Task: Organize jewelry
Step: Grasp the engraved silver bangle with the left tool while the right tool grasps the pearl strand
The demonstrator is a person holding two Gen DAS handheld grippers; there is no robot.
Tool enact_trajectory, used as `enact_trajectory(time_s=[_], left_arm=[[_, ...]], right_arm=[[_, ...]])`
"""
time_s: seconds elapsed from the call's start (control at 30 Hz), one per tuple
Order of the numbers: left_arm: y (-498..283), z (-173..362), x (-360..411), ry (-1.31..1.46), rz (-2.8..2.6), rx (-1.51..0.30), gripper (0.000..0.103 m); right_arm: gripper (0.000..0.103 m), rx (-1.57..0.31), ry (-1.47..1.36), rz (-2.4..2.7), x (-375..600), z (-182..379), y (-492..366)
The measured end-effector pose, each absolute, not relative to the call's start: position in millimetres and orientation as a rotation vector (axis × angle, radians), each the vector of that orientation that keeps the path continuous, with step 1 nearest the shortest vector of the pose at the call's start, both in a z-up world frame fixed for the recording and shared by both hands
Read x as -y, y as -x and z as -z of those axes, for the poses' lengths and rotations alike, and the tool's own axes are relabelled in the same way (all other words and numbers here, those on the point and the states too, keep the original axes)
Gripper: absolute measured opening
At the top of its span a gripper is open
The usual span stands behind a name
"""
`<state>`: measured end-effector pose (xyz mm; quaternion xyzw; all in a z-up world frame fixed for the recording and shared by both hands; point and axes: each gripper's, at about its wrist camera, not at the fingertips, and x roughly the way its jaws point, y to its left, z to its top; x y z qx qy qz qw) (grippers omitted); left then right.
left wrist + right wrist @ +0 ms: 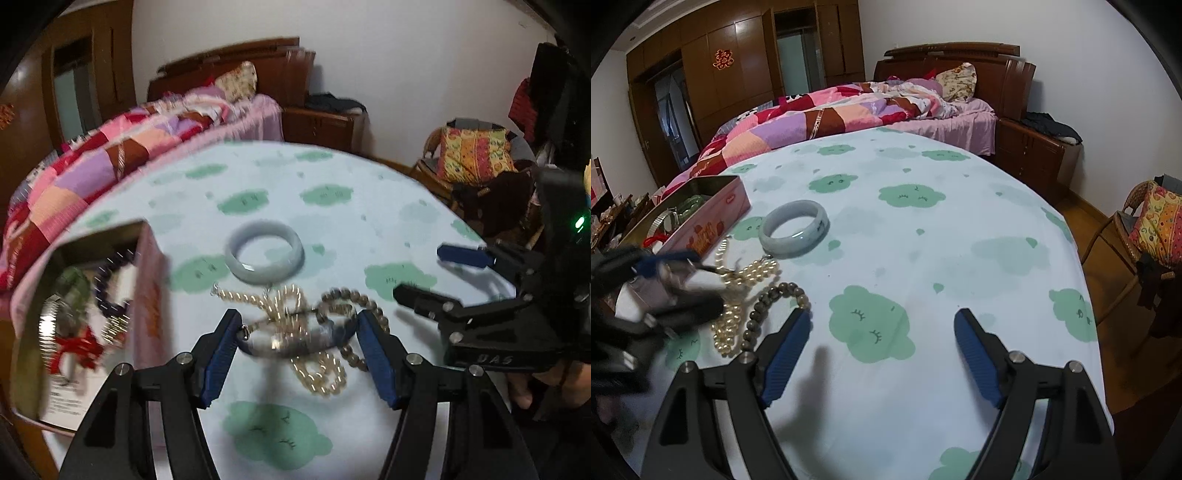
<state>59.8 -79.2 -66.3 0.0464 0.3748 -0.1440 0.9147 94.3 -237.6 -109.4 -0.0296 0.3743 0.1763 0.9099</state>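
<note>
Right now my left tongs [297,338] are clamped across a dark blue-grey bangle [295,341], one pad on each end of it, so its long axis runs left to right in the left wrist view. A pearl strand [314,373] and a string of brown beads [354,299] lie tangled over and under it, low in the centre of that frame. The pink tin [147,295] that already holds some pieces sits at the left edge, just beside the tongs, so I judge the carry goes leftward and the left hand is the nearer one. A pale jade bangle [264,256] rests on the table [332,170] just above the tangle. My right tongs [882,354] stand spread over bare cloth, gripping nothing, right of the pile. The pearls may drag along.
</note>
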Motion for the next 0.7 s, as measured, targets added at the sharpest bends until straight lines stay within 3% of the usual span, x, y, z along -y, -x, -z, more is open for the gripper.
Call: enact_trajectory(time_s=[0.7], left_arm=[[-46,18,43,-0.082,0.202,-0.61,0.064]], right_arm=[[0.083,-0.745,0.089,-0.501,207,97,-78]])
